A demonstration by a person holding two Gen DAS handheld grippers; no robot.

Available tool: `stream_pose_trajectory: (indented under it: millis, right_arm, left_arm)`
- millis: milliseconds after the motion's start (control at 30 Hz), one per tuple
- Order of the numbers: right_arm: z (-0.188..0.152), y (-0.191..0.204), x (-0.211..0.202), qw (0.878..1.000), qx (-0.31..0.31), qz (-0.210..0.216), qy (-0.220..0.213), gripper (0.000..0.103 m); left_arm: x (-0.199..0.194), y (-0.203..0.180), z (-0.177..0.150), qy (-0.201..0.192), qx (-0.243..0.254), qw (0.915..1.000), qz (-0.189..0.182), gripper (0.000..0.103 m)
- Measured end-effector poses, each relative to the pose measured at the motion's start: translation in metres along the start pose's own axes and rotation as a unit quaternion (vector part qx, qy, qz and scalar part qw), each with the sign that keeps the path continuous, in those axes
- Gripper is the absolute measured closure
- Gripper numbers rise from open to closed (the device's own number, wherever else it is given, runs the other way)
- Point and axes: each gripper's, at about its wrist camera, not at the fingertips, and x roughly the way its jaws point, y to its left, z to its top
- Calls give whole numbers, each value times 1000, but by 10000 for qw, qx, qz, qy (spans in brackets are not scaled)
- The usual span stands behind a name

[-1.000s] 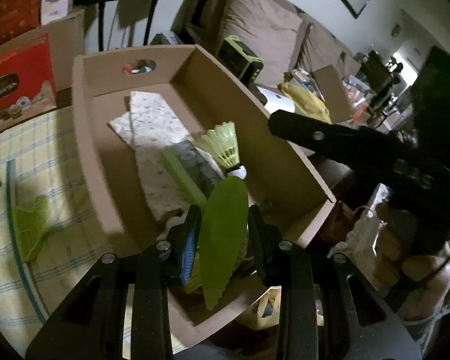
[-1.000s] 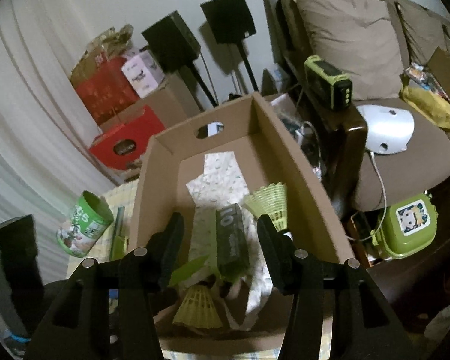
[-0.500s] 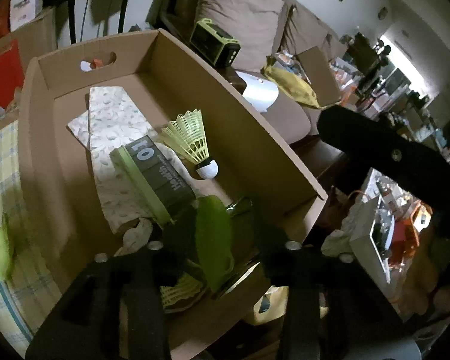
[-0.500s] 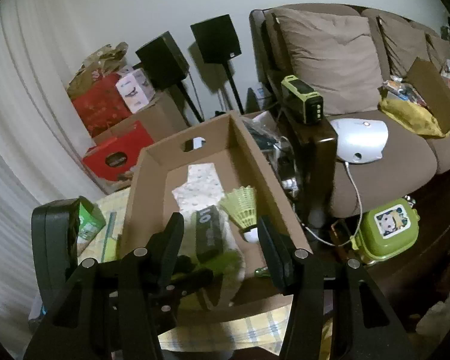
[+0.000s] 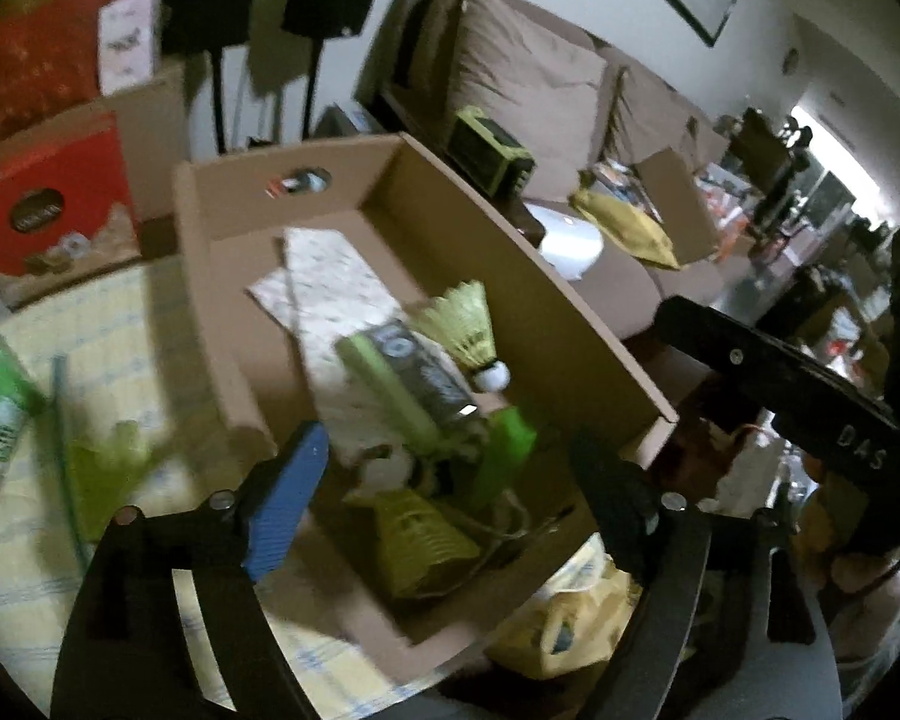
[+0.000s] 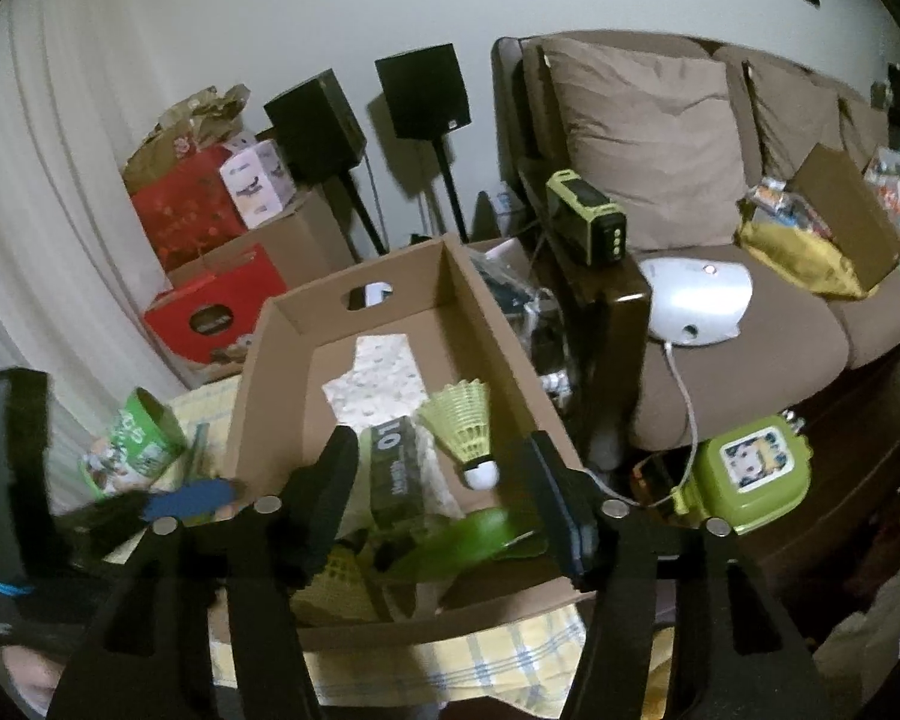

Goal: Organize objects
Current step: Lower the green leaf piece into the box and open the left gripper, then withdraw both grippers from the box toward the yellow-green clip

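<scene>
**Both grippers over the near end of the cardboard box, jaws parting**

The open brown cardboard box [image 6: 390, 324] sits on a worktop covered with a yellow checked cloth [image 6: 486, 642], a brown sofa [image 6: 744, 360] to its right. Inside the box lies a white patterned paper sheet [image 6: 384, 372] along the floor, a dark rectangular packet with a pale green edge [image 6: 396, 468] on top of it, and a yellow-green feathered shuttlecock with a white cork tip [image 6: 465, 426] just beside the packet on the right. At the near end rests a flat bright green plastic leaf-shaped piece [image 6: 462, 540], with a second yellow shuttlecock [image 5: 420, 534] beside it.

The left gripper [image 5: 450, 492] hangs above that near end, its jaws opening and standing wide; the green piece lies below in the box between them, and neither pad presses on it. One finger carries a blue pad [image 5: 285, 504]. The right gripper [image 6: 444, 498] is also over the near end, its jaws opening to a middling gap, with the packet and green piece seen between them but not pinched.

Outside the box, on the cloth to the left, stand a green printed paper cup [image 6: 138, 438] and another yellow-green shuttlecock [image 5: 105, 474]. Red gift boxes [image 6: 210, 312] are stacked behind
</scene>
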Motion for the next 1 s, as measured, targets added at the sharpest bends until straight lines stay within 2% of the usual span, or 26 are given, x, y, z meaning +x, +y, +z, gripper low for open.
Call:
stream_pose_trajectory:
  millis: [133,200,267,367,533,700,1000]
  right_arm:
    - [-3,6,1,9999,-125,-44,5,37]
    - [-3,9,0,9999,-163,-47,2,32]
    - [-4,11,0,9998,-205,-46,-17,23]
    - [-6,16,-1,9996,-272,-49,-8,15]
    - [-10,28,-2,9993,-382,21,46,0]
    - [-11,44,-4,9984,-569,34,60,0]
    - [-18,79,-6,9965,-834,44,-35,0]
  left_arm:
    - [-14,10,0,-144,-49,9997,188,16]
    - [-19,15,-1,-148,-68,9996,234,15]
    - [-26,20,-2,-205,-84,9993,289,8]
    - [-37,26,-3,-351,-93,9986,391,2]
    - [-52,35,-5,-500,-160,9971,559,0]
    - [-62,46,-10,-507,-220,9966,619,0]
    - [-90,74,-25,-720,-400,9919,966,0]
